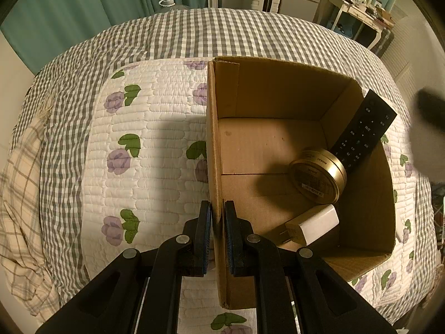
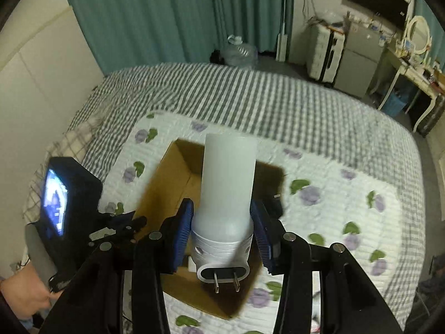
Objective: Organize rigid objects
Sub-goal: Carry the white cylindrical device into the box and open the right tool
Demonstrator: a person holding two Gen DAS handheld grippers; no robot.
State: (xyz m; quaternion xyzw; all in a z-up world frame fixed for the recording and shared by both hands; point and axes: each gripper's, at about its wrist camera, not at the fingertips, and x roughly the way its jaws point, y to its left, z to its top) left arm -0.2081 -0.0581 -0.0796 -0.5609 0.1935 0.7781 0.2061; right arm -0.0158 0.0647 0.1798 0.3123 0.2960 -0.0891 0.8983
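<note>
An open cardboard box (image 1: 278,91) sits on the flowered quilt. My left gripper (image 1: 217,222) is shut on the box's left wall. Inside lie a black remote (image 1: 364,130) leaning on the right wall, a round gold tin (image 1: 317,175) and a white charger plug (image 1: 314,226). My right gripper (image 2: 221,229) is shut on a white plug-in night light (image 2: 226,192), its frosted cylinder pointing forward and its two prongs toward the camera. It hangs above the box (image 2: 172,172). The right hand's blurred dark shape (image 1: 429,108) shows at the left wrist view's right edge.
The flowered quilt (image 1: 144,150) lies over a grey checked bedspread (image 1: 194,33). Beyond the bed stand teal curtains (image 2: 155,14), a white suitcase (image 2: 324,55), a grey cabinet (image 2: 358,58) and a cluttered dressing table (image 2: 417,64). The left hand's device with a lit screen (image 2: 55,203) is at the left.
</note>
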